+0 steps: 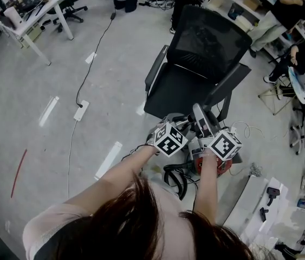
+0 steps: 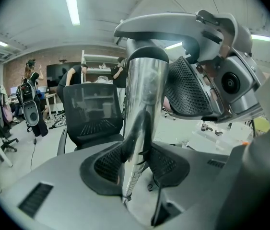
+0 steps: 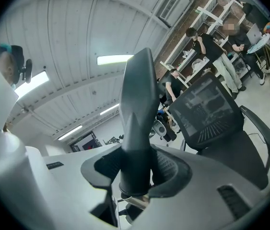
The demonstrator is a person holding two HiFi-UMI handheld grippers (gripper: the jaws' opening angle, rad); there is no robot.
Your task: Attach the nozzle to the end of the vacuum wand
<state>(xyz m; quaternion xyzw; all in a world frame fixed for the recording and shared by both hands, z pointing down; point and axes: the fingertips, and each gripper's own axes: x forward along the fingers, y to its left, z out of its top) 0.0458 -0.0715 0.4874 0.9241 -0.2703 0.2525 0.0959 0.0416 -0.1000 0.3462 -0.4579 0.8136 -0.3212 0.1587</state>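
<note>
My left gripper (image 2: 135, 164) is shut on the shiny chrome vacuum wand (image 2: 142, 109), which stands upright between its pads and ends in a dark collar. My right gripper (image 3: 137, 169) is shut on the dark grey tapered nozzle (image 3: 137, 114), whose narrow tip points away from the camera. In the head view the left gripper (image 1: 169, 138) and right gripper (image 1: 225, 145) are held close together in front of the person, with the grey nozzle (image 1: 201, 121) between them. The right gripper's body (image 2: 226, 80) looms just beside the wand's upper end. Whether nozzle and wand touch is hidden.
A black mesh office chair (image 1: 195, 64) stands right behind the grippers. The red vacuum body (image 1: 212, 166) and black hose lie on the floor below them. A power strip (image 1: 80, 110) with its cable lies left, a white table (image 1: 33, 20) far left, and people by shelves at the right.
</note>
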